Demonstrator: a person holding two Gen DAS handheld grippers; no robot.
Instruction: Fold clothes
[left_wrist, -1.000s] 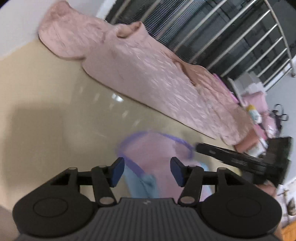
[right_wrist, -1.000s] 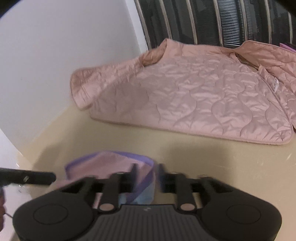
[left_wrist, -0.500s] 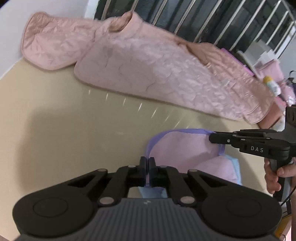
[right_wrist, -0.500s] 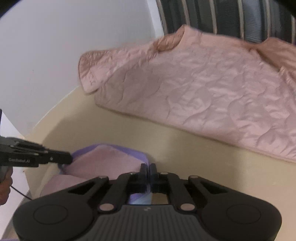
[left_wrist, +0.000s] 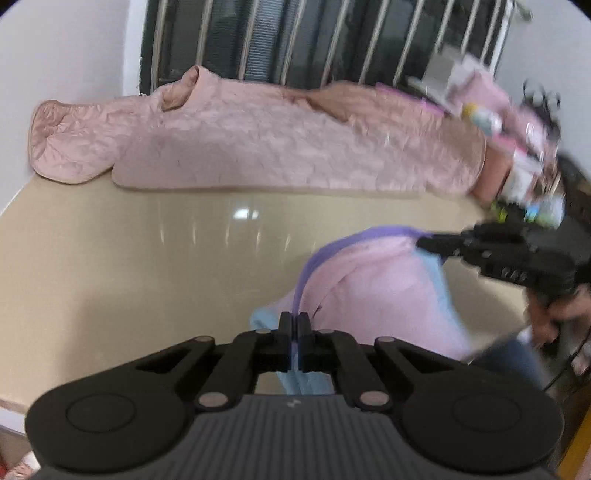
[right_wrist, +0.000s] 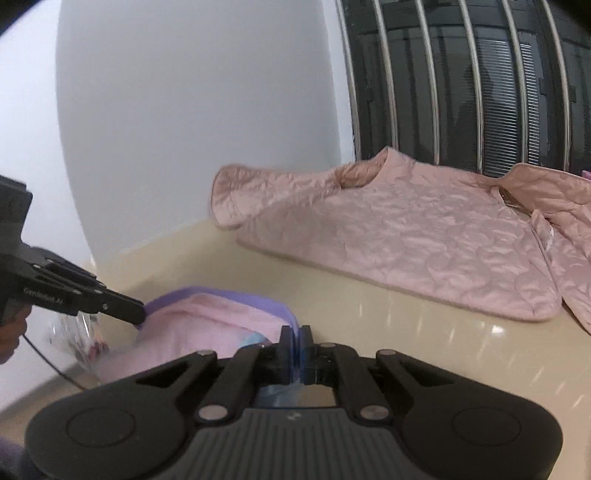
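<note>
A small pink garment with a purple hem and light blue parts hangs lifted over the beige table. My left gripper is shut on its purple edge. My right gripper is shut on the same purple edge at the other end; the garment also shows in the right wrist view. Each gripper appears in the other's view: the right one and the left one, each touching the cloth. A pink quilted jacket lies spread flat at the table's far side.
A barred dark window stands behind the jacket and a white wall to its left. Cluttered pink items and boxes sit at the table's far right end. The table's near edge runs at lower left.
A second ago the left gripper was open near the garment; it then shut on the purple edge. Both grippers have since raised the garment off the table, and the views have swung upward.
</note>
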